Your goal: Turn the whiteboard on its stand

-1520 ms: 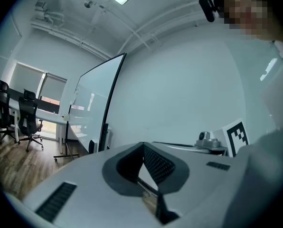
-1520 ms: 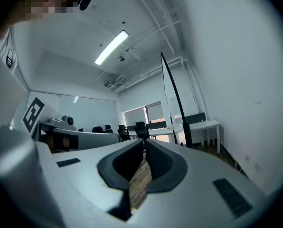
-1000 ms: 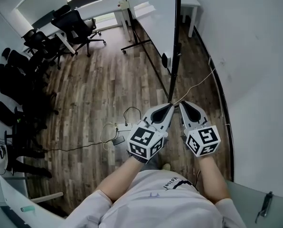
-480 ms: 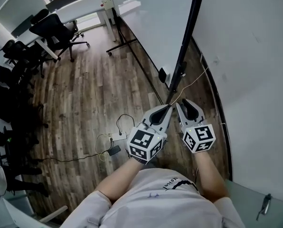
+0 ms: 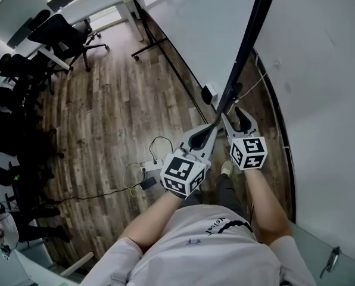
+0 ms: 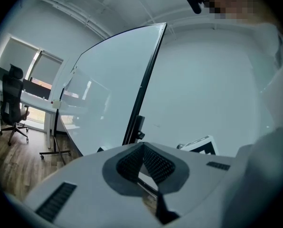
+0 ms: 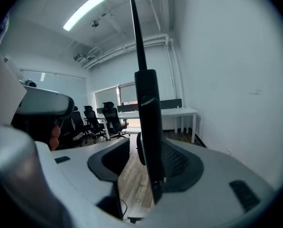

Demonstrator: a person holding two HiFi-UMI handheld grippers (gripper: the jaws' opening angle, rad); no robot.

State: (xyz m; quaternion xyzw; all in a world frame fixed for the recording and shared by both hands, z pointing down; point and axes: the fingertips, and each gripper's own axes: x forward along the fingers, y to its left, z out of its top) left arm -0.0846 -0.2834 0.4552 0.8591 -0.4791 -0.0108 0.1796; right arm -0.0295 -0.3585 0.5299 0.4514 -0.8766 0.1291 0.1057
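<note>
The big white whiteboard with a black frame (image 5: 207, 34) stands on the brown wood floor (image 5: 118, 112). The right tongs (image 5: 236, 113) are opening, with its black edge between them. The left tongs (image 5: 211, 131) are squeezed closed just beside it.

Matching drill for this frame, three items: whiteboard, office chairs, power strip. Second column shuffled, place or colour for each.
1. whiteboard
2. office chairs
3. power strip

A. black, beside the desk
B. lying on the wood floor
C. white with a black frame, close to the wall

Pairs: 1-C, 2-A, 3-B
</note>
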